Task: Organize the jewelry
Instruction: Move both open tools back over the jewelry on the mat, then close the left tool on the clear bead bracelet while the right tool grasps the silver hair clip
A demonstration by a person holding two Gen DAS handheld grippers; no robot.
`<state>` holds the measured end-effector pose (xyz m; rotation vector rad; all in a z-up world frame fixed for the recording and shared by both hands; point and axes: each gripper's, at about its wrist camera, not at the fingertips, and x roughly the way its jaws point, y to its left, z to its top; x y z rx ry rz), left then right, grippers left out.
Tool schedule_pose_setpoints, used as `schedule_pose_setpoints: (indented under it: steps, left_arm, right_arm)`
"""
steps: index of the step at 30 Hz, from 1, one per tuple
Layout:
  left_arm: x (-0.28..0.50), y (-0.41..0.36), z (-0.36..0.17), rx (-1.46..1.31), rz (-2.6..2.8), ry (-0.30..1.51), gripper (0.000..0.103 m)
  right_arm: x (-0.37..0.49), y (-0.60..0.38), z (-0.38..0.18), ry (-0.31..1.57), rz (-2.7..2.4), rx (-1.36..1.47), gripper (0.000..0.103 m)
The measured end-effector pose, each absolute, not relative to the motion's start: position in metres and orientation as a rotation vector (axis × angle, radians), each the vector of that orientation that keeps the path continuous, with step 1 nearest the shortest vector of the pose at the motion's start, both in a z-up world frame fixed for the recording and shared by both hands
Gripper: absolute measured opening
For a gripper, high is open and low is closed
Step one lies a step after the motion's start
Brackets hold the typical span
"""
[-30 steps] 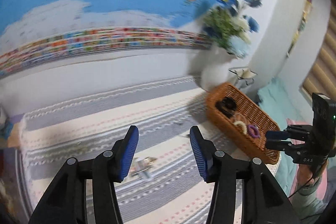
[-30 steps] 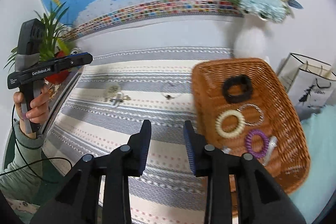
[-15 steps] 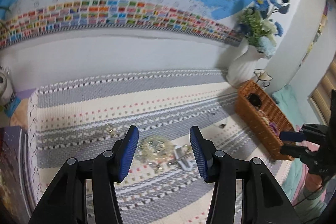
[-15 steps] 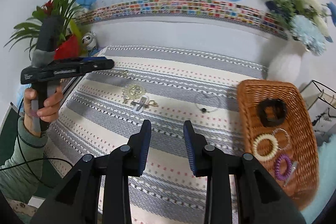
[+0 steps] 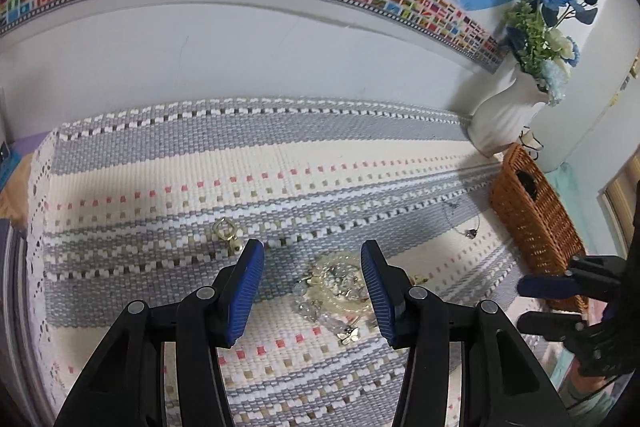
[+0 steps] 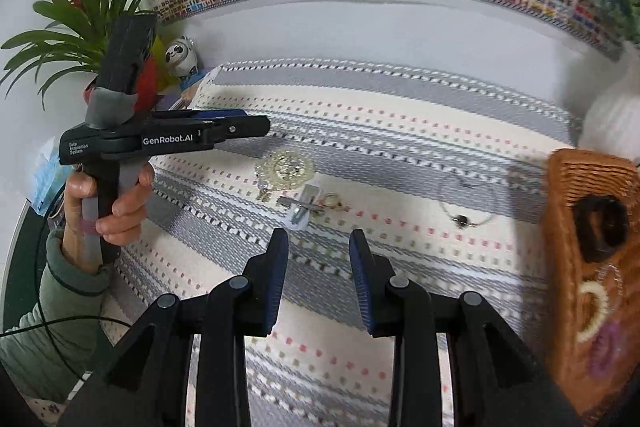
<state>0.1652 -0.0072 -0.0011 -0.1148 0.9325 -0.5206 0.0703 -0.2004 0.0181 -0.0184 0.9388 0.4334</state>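
Your left gripper (image 5: 312,287) hangs with jaws spread and empty over the pale bead bracelet (image 5: 338,281), which lies well apart from the wicker basket (image 5: 536,223). Close carelessly and you may snag the butterfly charm (image 5: 347,335) tangled beside it. Your right gripper (image 6: 318,277) is spread and empty too.

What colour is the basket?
Orange-brown woven wicker basket, clearest in the left wrist view.

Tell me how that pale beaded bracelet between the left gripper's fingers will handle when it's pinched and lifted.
The beaded bracelet looks like a loose loop of small beads, so it would probably sag and dangle. Glossy beads may slip between the left gripper pads. It seems light and lies flat, so unlikely to roll.
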Motion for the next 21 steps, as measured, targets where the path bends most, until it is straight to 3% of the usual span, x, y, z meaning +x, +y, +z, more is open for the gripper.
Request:
schedule_pose_setpoints:
  steps: [9, 20, 21]
  left_arm:
    - [0.167, -0.005, -0.015, -0.152, -0.508, 0.954, 0.051]
    - [0.172, -0.012, -0.028, -0.153, -0.505, 0.993, 0.051]
    - [0.172, -0.013, -0.029, -0.151, -0.502, 0.995, 0.048]
  right_arm:
    - [0.086, -0.164, -0.026, 0.962, 0.468, -0.069, 0.034]
    - [0.103, -0.153, -0.043, 1.006, 0.423, -0.063, 0.034]
    - [0.105, -0.152, -0.043, 1.007, 0.420, -0.062, 0.034]
